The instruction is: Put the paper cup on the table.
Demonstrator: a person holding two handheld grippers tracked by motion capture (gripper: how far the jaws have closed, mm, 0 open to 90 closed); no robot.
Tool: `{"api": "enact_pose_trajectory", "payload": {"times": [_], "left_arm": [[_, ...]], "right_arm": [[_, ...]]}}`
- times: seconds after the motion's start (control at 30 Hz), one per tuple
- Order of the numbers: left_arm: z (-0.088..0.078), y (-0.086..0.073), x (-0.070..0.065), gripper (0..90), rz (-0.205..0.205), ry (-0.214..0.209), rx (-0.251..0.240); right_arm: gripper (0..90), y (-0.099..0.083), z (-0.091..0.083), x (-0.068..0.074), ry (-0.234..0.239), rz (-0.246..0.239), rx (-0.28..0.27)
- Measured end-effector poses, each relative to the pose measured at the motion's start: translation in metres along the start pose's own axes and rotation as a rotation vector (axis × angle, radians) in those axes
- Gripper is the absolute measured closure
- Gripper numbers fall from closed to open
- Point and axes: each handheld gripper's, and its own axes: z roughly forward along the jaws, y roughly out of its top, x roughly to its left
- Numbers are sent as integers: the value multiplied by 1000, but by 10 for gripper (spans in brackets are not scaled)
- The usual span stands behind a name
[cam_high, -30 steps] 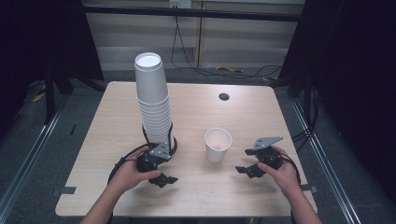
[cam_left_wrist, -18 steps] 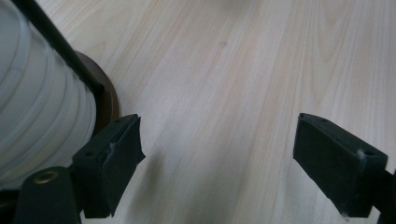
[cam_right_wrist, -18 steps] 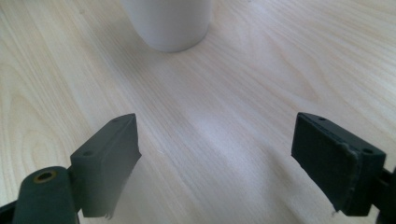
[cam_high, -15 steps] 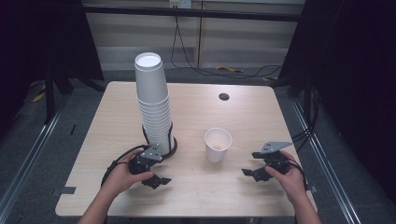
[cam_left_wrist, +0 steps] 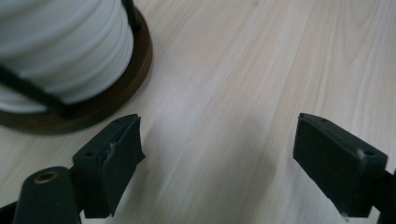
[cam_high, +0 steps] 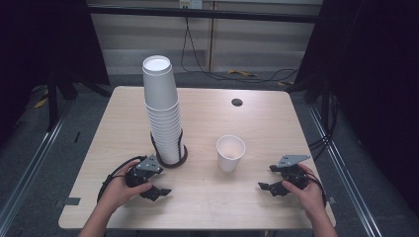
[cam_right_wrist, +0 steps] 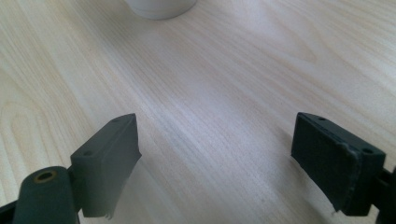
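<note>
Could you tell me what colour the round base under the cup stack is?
The base is dark brown, clearest in the left gripper view.

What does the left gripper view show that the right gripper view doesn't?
Left gripper view: the bottom of the tall stack of white paper cups, sitting in its round dark brown holder base with black wire uprights.
Right gripper view: the foot of the single white paper cup at the top edge.
Both: the light wooden table and a pair of black tongs, left tongs and right tongs, open with nothing between them.
</note>
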Motion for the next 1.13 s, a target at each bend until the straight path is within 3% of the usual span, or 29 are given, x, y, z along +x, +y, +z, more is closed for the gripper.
{"api": "enact_pose_trajectory", "payload": {"times": [0.27,0.33,0.53,1.13], "left_arm": [[-9,-22,7,154,-22,32,-32],[-12,-26,9,155,-7,56,-27],[-13,-37,9,146,-1,62,-98],[-14,-38,9,124,-24,97,-91]], "right_arm": [[147,-5,1,-1,-12,2,-16],[146,-5,1,0,-17,-11,-14],[143,-9,3,1,-35,-27,-44],[136,-9,3,2,-37,-36,-47]]}}
